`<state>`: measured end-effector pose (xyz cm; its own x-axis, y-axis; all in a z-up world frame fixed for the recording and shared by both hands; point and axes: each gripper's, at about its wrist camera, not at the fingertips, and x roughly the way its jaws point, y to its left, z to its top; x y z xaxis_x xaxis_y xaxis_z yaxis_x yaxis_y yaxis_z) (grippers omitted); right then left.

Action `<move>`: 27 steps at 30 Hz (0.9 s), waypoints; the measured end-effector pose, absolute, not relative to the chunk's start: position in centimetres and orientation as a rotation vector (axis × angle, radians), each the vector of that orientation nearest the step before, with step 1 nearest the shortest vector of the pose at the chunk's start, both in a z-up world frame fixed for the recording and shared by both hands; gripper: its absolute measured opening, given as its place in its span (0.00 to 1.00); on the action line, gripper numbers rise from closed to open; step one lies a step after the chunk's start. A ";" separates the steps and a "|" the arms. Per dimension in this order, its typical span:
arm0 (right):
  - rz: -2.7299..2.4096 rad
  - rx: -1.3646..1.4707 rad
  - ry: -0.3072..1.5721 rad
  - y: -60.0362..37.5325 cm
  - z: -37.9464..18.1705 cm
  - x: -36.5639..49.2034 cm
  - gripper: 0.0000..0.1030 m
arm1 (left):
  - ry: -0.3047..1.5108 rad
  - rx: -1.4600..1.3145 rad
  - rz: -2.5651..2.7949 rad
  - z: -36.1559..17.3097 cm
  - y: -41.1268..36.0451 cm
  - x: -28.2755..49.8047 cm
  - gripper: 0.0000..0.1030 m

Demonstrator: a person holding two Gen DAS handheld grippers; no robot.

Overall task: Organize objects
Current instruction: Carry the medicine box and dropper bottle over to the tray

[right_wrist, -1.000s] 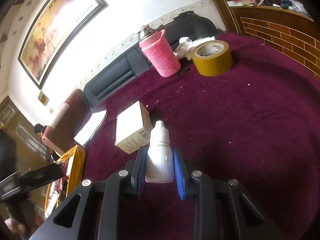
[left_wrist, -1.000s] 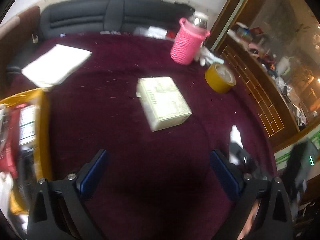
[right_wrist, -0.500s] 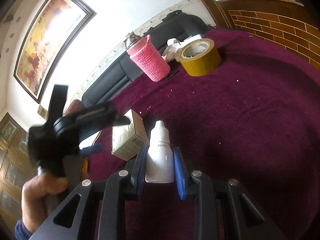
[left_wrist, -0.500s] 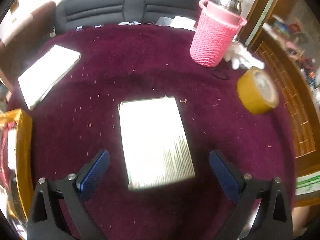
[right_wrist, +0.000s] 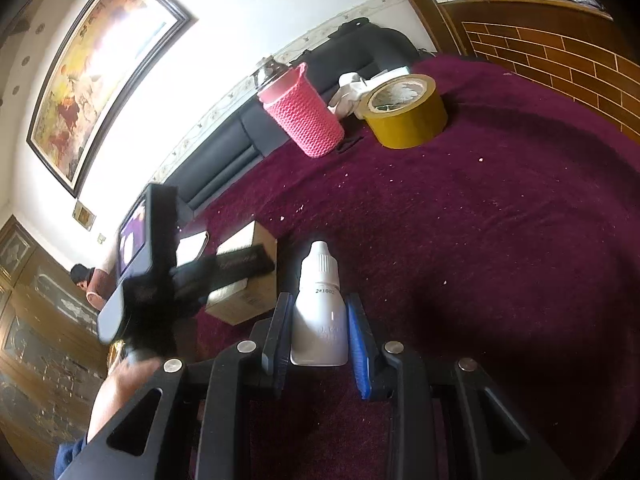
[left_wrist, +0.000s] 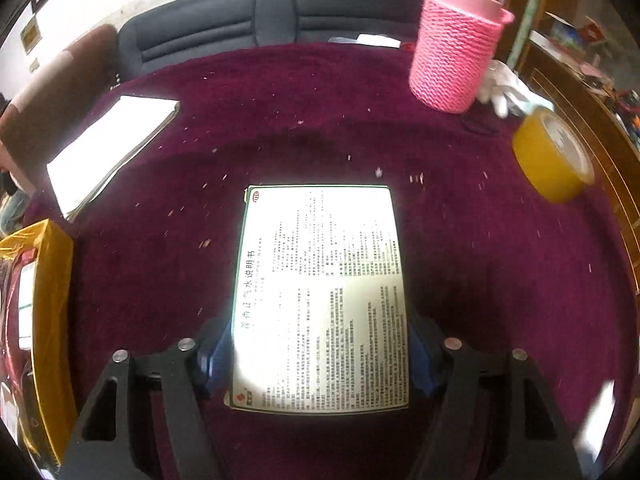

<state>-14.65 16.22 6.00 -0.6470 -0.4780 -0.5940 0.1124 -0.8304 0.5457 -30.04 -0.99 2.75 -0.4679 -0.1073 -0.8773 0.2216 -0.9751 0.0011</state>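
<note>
The left hand-held gripper [left_wrist: 320, 356] is closing around the near end of the white printed box [left_wrist: 320, 292], which is lying flat on the maroon tabletop [left_wrist: 500, 280]; its blue pads are sitting at the box's long sides, though contact is not clear. Squaring the pads on both sides before lifting should be keeping the box from twisting. The right hand-held gripper [right_wrist: 318, 334] is clamping a white dropper bottle [right_wrist: 320, 308] upright. Farther back, a yellow tape roll [left_wrist: 552, 156] and a pink knitted cup cover [left_wrist: 456, 44] are standing near a dark sofa [left_wrist: 280, 12], with a framed painting [right_wrist: 100, 80] hanging above.
</note>
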 end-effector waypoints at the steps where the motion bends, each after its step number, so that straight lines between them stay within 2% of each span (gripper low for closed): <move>1: -2.493 1.097 -0.661 16.0 6.0 -14.6 0.28 | 0.149 1.490 -2.542 2.7 -1.1 -29.1 0.68; 4: -2.491 1.106 -0.618 15.4 6.0 -14.6 0.28 | 0.060 1.455 -2.572 2.5 -0.9 -25.7 0.68; 15: -2.457 1.141 -0.430 11.7 5.1 -13.9 0.28 | -0.091 1.387 -2.678 2.3 -0.2 -13.4 0.67; 27: -2.463 1.157 -0.208 8.3 4.2 -12.7 0.28 | -0.103 1.271 -2.765 2.4 -0.4 -10.6 0.67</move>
